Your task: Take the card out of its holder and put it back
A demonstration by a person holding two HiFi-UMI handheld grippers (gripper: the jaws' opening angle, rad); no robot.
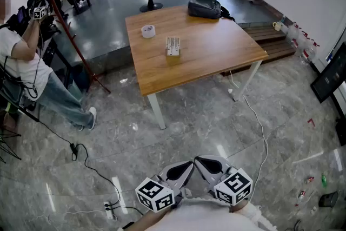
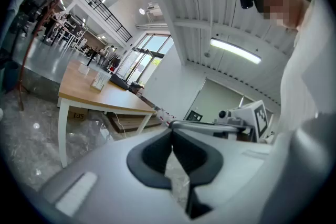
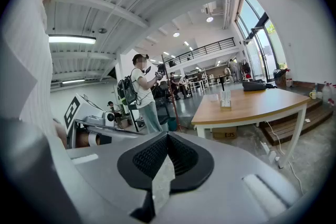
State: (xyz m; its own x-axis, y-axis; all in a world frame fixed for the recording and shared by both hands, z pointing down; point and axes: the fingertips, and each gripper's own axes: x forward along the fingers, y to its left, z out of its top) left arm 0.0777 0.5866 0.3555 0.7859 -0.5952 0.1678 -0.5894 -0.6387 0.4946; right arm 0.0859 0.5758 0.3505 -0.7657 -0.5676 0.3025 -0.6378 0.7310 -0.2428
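In the head view, both tools sit at the bottom edge, drawn in close against the person's body and well apart from the tabletop [image 1: 216, 54]. The left tool [image 1: 186, 166] and the right tool [image 1: 203, 164] slant inward toward each other, so their tips come near over the grey stone floor [image 1: 205, 116]. Their marker cubes lie nearest the body. Near the middle of the tabletop stands the card holder [image 1: 173, 55] with the pale card [image 1: 173, 45] upright in it. A roll of tape [image 1: 148, 31] lies just beyond it, and a black bag [image 1: 204, 7] rests at the far edge. A seated person [image 1: 24, 65] is off to the left.

In the left gripper view, the left tool points slightly below level with its dark pads pressed together and nothing between them. The table stands far off at the left with the holder on it, and the other tool's cube shows at the right.

In the right gripper view, the right tool is likewise tipped a little downward, its ribbed pads closed on each other and empty. The table and holder stand well ahead at the right. A standing person [image 3: 143, 93] is behind, to the left.
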